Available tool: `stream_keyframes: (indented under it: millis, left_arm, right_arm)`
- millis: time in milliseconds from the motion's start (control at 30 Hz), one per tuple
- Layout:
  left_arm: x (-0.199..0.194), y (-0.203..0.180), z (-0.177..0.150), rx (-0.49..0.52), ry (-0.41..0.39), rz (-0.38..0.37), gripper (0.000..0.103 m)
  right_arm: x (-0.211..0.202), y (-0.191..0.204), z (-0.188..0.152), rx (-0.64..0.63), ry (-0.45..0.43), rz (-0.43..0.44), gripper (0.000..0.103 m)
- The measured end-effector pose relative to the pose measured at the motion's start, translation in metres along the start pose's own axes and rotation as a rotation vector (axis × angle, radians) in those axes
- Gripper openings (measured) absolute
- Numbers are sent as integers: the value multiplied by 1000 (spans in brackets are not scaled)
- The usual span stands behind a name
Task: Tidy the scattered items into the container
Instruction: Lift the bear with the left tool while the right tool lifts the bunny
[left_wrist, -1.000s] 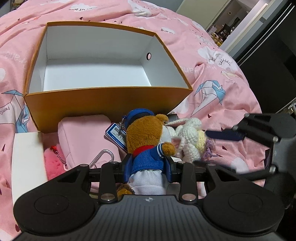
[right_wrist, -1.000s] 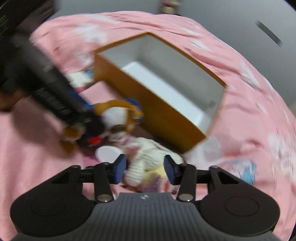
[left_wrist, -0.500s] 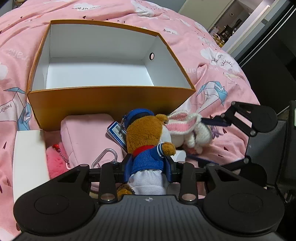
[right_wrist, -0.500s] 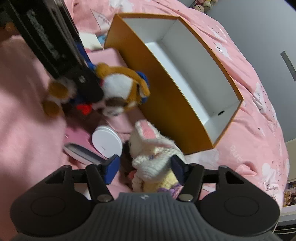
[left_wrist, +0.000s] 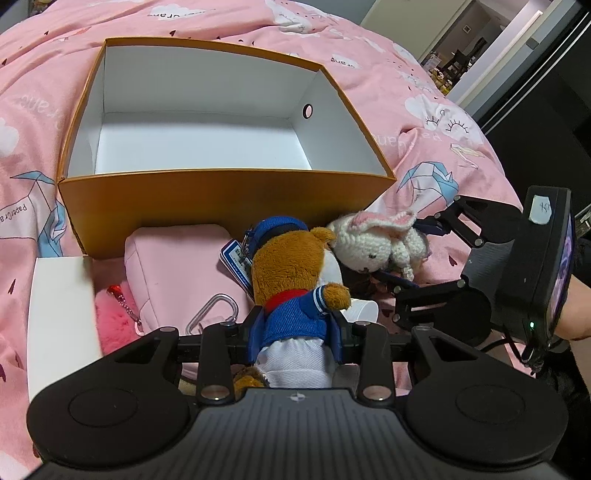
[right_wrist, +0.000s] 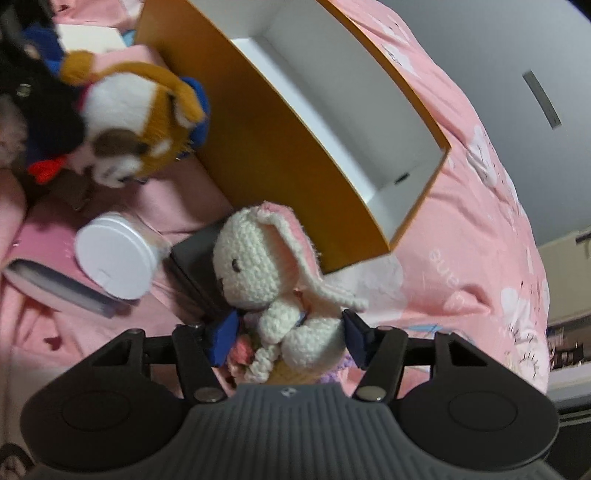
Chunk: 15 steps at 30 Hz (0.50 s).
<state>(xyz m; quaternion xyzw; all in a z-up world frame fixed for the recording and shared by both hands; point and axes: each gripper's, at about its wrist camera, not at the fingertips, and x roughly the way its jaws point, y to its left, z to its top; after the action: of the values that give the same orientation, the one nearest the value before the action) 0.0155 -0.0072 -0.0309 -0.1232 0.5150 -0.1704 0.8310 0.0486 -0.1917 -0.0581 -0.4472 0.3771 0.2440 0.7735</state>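
Observation:
An orange box (left_wrist: 221, 195) with a white inside stands on the pink bedspread; it also shows in the right wrist view (right_wrist: 280, 147). My left gripper (left_wrist: 297, 330) is shut on a brown plush in a blue sailor suit (left_wrist: 295, 288), held just in front of the box. My right gripper (right_wrist: 290, 338) is shut on a white crocheted rabbit (right_wrist: 266, 273), lifted beside the box's near corner. The rabbit (left_wrist: 369, 243) and the right gripper (left_wrist: 417, 254) also show in the left wrist view.
A pink pouch with a carabiner (left_wrist: 177, 266), a fluffy pink charm (left_wrist: 114, 317) and a white card (left_wrist: 59, 325) lie by the box. A white round case (right_wrist: 114, 254), a dark box (right_wrist: 195, 266) and a thin book (right_wrist: 55, 288) lie on the bedspread.
My right gripper has closed on the rabbit and raised it, turning toward the box. The left gripper with the sailor plush has barely moved.

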Motion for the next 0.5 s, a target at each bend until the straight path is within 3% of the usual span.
stream_keyframes:
  millis: [167,400,433,467,500]
  left_arm:
    - [-5,0,-1,-1,-25,1,40]
    - [-17,4,1,-6,-78,-10,40]
    - [-19,3,1,-6,-86,-12,40]
    - [-22,3,2,-5,-94,-15,40]
    - [-24,2,2,-3,-103,-18,40]
  right_arm:
    - [-4,-13,-2,90,-7,19,54]
    - [-20,-32,-8,251,-37,87,49]
    - [-24,-35,-10,281,-47,106,46]
    - [-29,-38,-11,310,-59,123,35]
    - [-37,-38,-10,339,-71,141,34]
